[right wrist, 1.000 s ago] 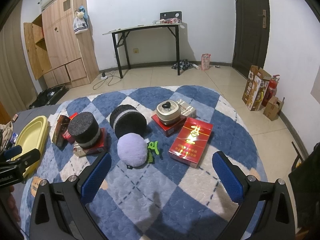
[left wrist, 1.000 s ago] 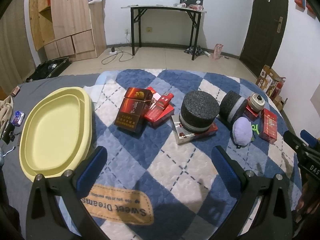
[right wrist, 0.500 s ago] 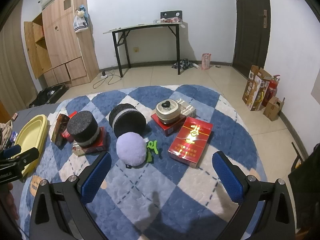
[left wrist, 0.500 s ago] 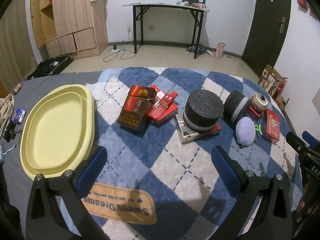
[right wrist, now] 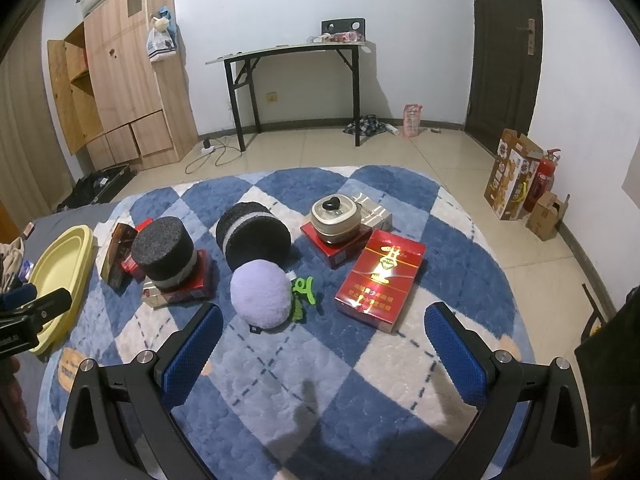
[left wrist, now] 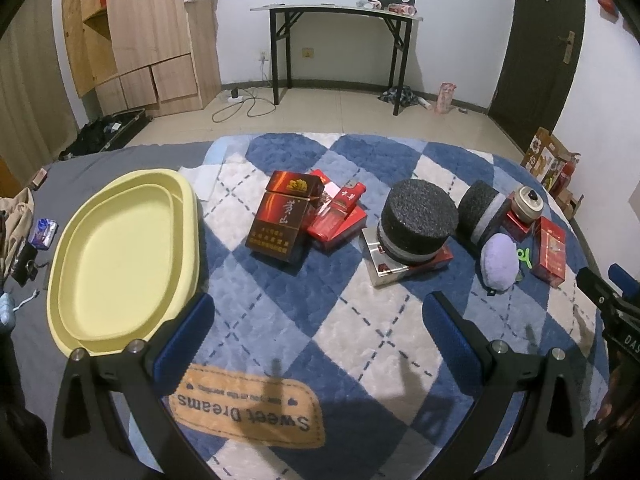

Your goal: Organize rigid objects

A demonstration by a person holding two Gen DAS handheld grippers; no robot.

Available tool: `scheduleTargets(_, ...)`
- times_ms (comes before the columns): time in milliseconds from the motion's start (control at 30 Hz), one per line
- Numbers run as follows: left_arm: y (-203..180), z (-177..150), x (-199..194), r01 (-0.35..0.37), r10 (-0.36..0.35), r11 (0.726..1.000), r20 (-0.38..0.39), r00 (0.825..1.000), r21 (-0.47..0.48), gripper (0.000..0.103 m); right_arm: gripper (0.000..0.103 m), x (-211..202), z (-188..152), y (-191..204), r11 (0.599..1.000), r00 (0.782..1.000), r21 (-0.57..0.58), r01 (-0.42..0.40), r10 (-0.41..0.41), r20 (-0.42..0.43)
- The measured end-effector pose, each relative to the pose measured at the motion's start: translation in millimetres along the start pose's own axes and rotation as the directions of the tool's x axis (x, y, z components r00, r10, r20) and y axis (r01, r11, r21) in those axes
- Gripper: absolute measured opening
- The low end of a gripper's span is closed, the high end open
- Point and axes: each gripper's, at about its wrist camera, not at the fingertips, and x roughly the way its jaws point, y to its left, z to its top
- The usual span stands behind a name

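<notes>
Both tongs have black frames, silver screws and blue textured finger pads.

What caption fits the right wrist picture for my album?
Open right gripper hovering over a blue checked rug with a purple plush ball, red box and green clip.

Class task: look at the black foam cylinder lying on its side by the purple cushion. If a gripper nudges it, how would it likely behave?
The black foam cylinder lies on its curved side, so it would probably roll, though the purple cushion seems to rest against it in front. Its porous surface suggests a light, slightly squashy body with fair grip.
</notes>
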Motion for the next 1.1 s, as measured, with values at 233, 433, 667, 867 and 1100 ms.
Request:
scheduleTargets(233,1.9,-1.0,11.0,0.0,0.005,0.998,-0.08,0.997,0.062,0.103,0.103,-1.9,-0.2,-3.5,1.0,1.0,0.014,0.007,-0.007,0.01)
scheduleTargets(433,17.7,0.4,12.9,-0.031,0.035,0.999,-0.09,0.995,0.042,0.103,0.103,-5.5,1.6,-12.9,0.999,0.999,0.024,0.037,-0.037,0.005)
scheduleTargets(667,44.1,7.9,-2.5,-0.03,0.027,0.998,-0.066,0.997,-0.053,0.103,0.103,-16.0,2.4,-39.3,0.987,0.999,0.155,0.033,-0.034,0.003)
scheduleTargets(867,52.9,10.4,-12.2,-0.026,0.022,0.996,-0.048,0.999,-0.083,0.103,0.103,-21.4,-1.2,-43.7,0.982,0.999,0.183,0.035,-0.034,-0.01)
scheduleTargets(1100,53.4,8.9,-20.4,-0.03,0.027,0.997,-0.04,0.999,-0.07,0.103,0.103,-24.3,-5.5,-41.4,0.982,0.999,0.181,0.045,-0.041,-0.027)
